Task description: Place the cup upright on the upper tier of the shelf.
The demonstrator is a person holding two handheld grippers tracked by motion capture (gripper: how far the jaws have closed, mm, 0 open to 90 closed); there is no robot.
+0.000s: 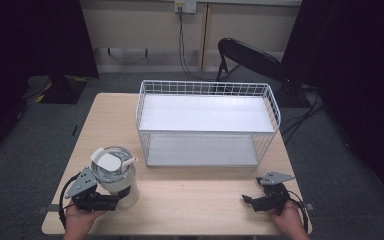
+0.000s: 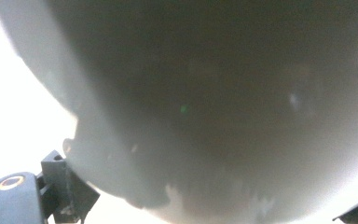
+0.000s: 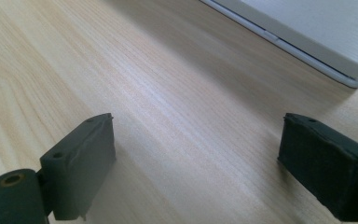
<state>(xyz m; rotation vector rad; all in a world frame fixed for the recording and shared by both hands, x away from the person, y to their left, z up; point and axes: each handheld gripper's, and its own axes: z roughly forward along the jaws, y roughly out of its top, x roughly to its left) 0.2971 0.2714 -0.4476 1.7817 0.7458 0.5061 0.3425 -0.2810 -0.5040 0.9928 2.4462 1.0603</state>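
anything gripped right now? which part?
Left gripper grips the white tumbler by its lower body, jaws on either side. Right gripper is open over the table, holding nothing.

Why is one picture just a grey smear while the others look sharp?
In the left gripper view the cup sits too close to focus, with blown-out white around it; the high view shows the left hand-held gripper gripping it; the right gripper view shows crisp table grain.
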